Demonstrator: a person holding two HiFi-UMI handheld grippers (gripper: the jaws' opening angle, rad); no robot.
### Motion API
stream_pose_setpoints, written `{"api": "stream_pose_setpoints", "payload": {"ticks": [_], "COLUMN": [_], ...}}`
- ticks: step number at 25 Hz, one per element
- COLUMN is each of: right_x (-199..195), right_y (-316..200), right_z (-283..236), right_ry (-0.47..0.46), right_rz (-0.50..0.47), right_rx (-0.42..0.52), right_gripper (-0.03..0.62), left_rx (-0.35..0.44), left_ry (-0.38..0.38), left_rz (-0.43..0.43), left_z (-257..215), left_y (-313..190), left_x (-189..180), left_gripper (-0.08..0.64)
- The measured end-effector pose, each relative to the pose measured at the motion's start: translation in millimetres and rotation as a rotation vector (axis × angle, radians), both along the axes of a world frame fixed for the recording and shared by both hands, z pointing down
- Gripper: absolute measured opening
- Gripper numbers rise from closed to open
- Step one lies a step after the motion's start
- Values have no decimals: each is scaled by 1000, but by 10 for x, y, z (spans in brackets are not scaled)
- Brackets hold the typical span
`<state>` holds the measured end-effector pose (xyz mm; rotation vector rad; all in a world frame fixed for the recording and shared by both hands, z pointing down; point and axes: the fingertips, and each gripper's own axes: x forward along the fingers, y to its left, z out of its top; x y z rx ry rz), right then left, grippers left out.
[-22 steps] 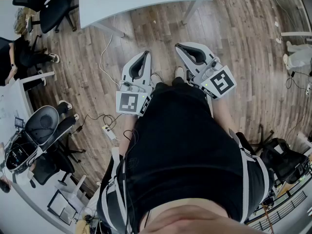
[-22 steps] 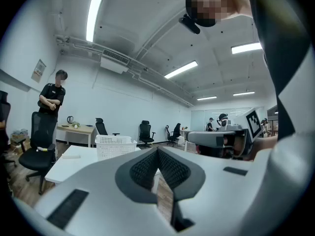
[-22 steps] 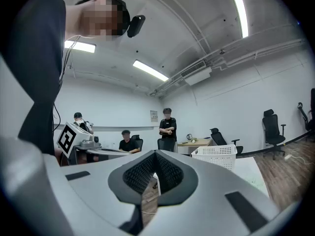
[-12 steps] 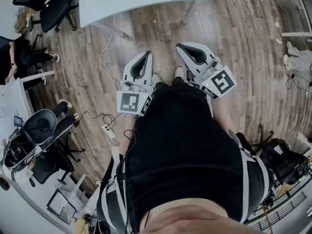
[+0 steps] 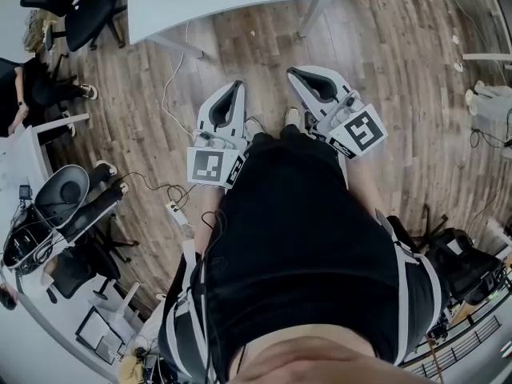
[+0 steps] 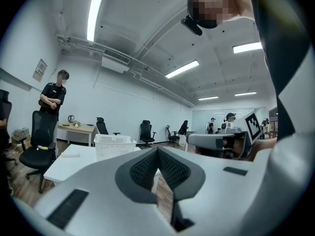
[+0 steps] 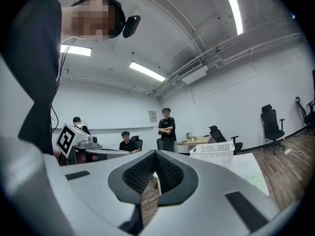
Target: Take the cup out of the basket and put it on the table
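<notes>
Head view is showing left gripper (image 5: 237, 86) and right gripper (image 5: 294, 74) clenched empty over floor (image 5: 384, 70), short of table (image 5: 224, 2); basket (image 6: 114, 145) contents unreadable.

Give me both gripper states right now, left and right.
Left gripper: closed, nothing between the jaws.
Right gripper: closed, nothing between the jaws.

- The plastic basket (image 6: 114, 146) stands on the table (image 6: 69, 165).
- An office chair (image 6: 35, 149) sits left of the table.
- A desk (image 6: 78, 128) stands behind the table, a kettle (image 6: 71, 118) on it.
</notes>
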<state>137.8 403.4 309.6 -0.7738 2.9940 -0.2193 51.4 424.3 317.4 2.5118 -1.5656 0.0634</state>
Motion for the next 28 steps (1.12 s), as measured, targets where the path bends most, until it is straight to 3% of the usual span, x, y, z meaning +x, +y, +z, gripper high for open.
{"api": "stream_pose_setpoints", "payload": {"ticks": [15, 23, 28], "right_x": [295, 44, -168], "right_y": [-194, -463, -755], "right_z": [120, 196, 158], "right_ry": [41, 61, 67], "right_rz": [-83, -88, -44], "right_rx": [12, -9, 1], "right_gripper": [18, 18, 18], "left_rx": [-2, 3, 5], "left_ry": [-6, -8, 6], "left_rz": [-67, -75, -45], "left_z": [16, 45, 105], "left_y": [-228, -512, -823], "left_x": [312, 49, -198], "left_gripper": [20, 20, 20]}}
